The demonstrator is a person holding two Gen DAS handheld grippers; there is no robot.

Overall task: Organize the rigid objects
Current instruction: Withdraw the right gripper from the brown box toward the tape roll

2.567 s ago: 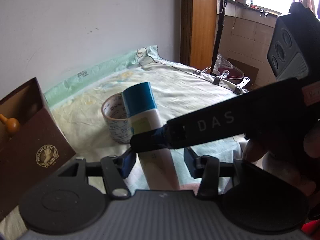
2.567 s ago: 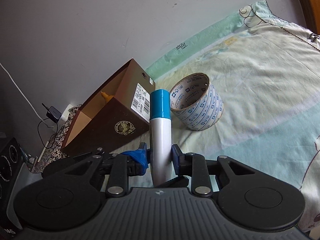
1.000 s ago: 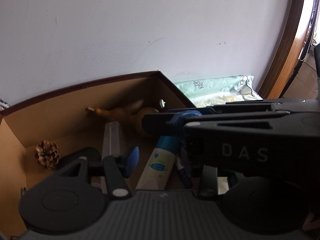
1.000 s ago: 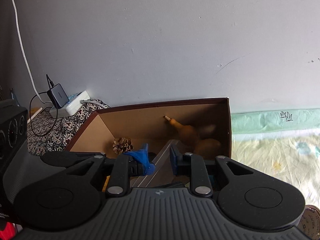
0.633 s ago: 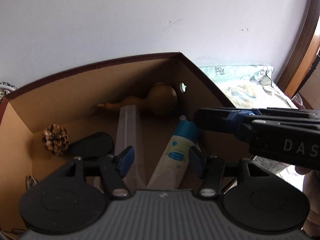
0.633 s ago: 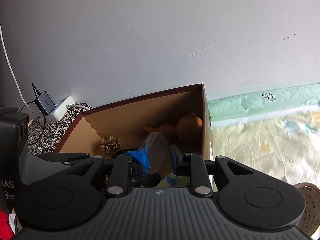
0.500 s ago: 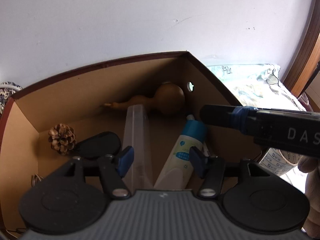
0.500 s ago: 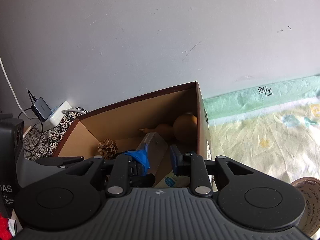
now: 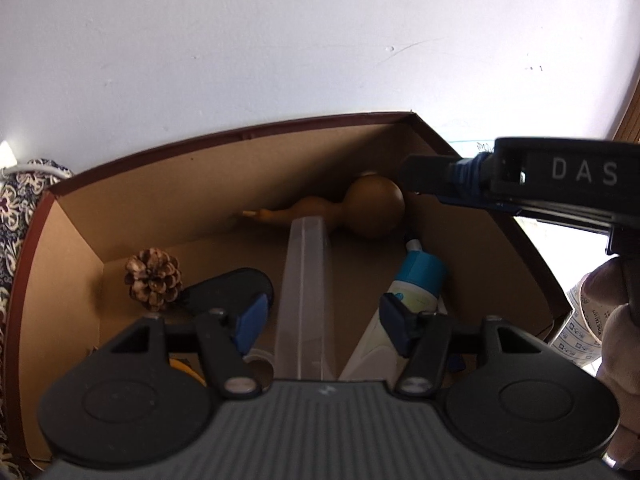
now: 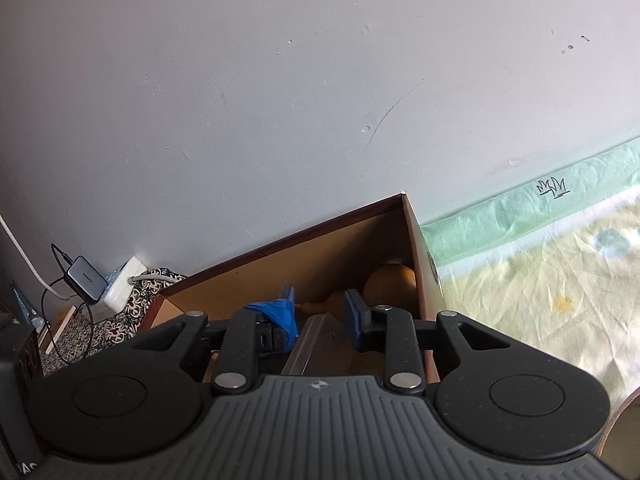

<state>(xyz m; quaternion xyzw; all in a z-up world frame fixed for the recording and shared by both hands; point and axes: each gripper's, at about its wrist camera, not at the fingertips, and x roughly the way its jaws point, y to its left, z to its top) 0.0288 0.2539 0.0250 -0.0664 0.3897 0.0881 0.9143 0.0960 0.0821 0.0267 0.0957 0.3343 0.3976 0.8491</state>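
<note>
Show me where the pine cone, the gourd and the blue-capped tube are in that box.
pine cone (image 9: 153, 279), left wrist view, on its scales.
gourd (image 9: 374, 211), left wrist view, on its round bulb.
blue-capped tube (image 9: 420, 274), left wrist view, on its blue cap.

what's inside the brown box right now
Inside the box: a pine cone, a gourd, a clear divider, a blue-capped tube and a dark flat object. The left gripper hides the near floor.

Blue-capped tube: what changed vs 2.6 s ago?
The right tongs let go of the blue-capped tube; it now lies in the brown box, right of the clear divider. Those tongs are open, empty, pulled back above the rim. Left tongs stayed open; gourd and pinecone unmoved.
</note>
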